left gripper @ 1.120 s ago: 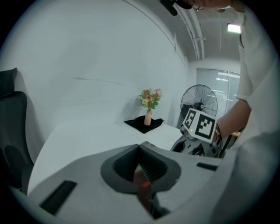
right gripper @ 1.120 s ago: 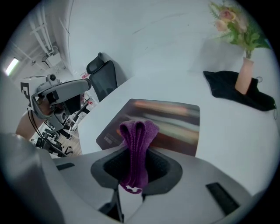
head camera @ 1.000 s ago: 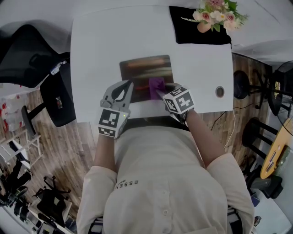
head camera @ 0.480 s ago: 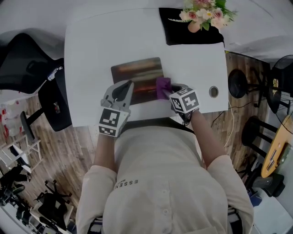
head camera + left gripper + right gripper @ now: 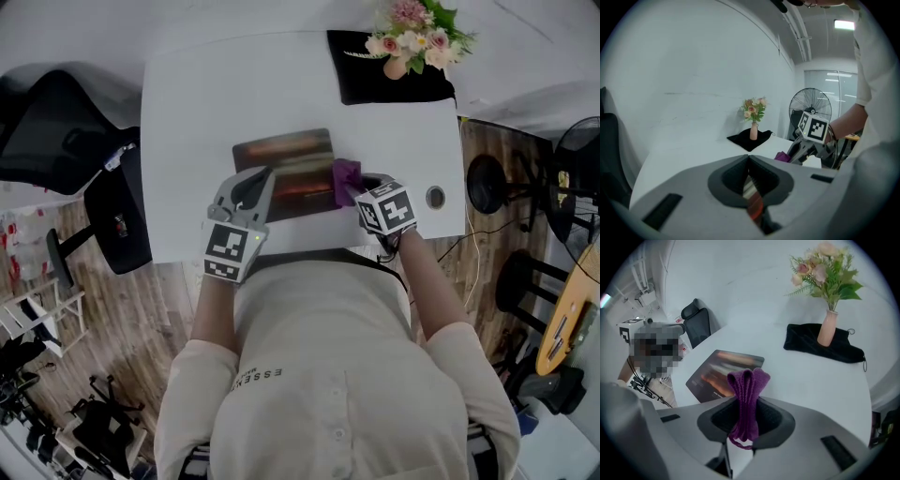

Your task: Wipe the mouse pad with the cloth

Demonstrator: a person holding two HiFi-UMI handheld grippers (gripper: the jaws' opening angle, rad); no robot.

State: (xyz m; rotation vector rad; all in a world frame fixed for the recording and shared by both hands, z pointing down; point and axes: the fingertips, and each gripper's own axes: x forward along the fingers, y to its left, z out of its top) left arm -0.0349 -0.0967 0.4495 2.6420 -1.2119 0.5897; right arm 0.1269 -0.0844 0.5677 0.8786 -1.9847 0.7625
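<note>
The right hand-held gripper (image 5: 349, 184) clamps the soft, limp purple cloth (image 5: 345, 172) at the right edge of the mouse pad (image 5: 284, 154), by the tabletop (image 5: 187, 94) near edge; the left hand-held gripper (image 5: 255, 184) is closed on that thin, flexible pad's near-left corner, likely steadying it against sliding

A white table (image 5: 206, 103) stood on a brown wooden floor (image 5: 141, 319). A black office chair (image 5: 56, 131) sat beside it. A fan (image 5: 813, 101) stood near the white wall (image 5: 693, 70), and a ceiling light (image 5: 843, 24) shone above.
</note>
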